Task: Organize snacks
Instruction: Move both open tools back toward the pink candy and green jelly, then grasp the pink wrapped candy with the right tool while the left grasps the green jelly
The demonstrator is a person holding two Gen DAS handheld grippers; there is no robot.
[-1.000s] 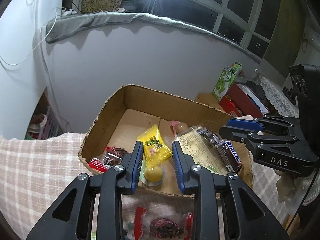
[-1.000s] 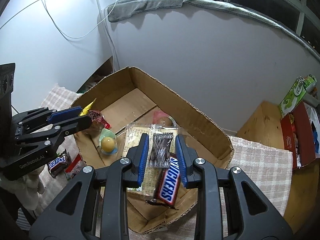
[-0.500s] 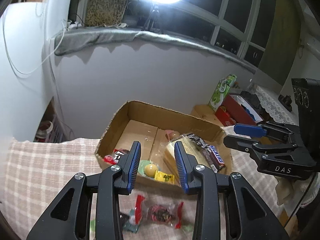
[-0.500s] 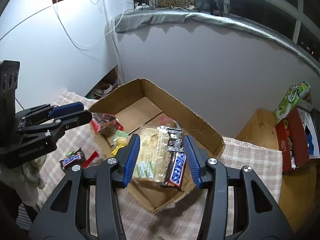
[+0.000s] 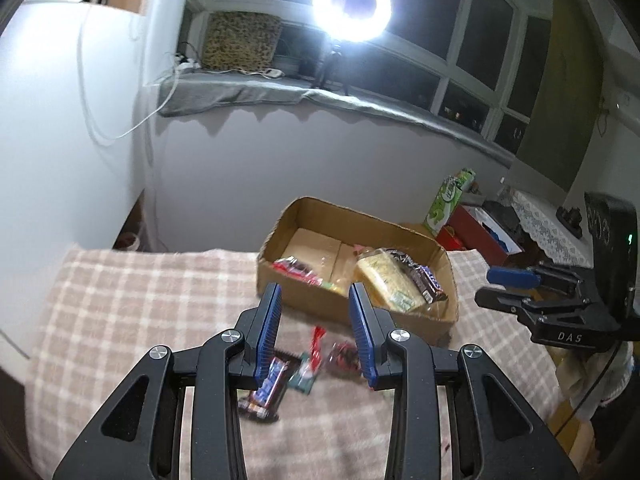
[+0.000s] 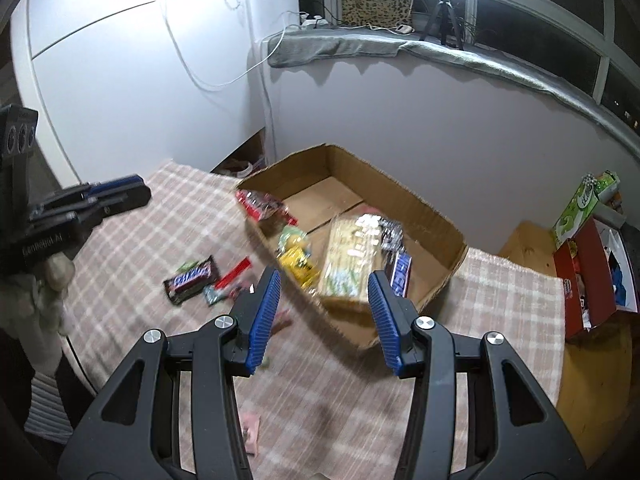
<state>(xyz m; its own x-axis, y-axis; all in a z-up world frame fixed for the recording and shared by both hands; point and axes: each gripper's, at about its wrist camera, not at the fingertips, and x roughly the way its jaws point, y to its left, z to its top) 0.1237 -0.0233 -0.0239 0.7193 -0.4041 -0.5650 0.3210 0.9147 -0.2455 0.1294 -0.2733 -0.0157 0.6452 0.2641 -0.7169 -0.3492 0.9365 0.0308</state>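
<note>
Checked cloth (image 6: 132, 240): snack box (image 6: 436, 216) beyond empty jaws.

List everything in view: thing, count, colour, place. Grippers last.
cardboard box: one, brown, on the checked cloth.
cracker pack: one, yellow, in box.
Snickers bar in box: one, brown and blue.
red wrapper: one, box's left corner.
yellow packet: one, in box.
Snickers bar on cloth: one, brown.
checked cloth: one, pink and white.
ring light: one, white, on the windowsill.
left gripper: open, empty.
right gripper: open, empty.
</note>
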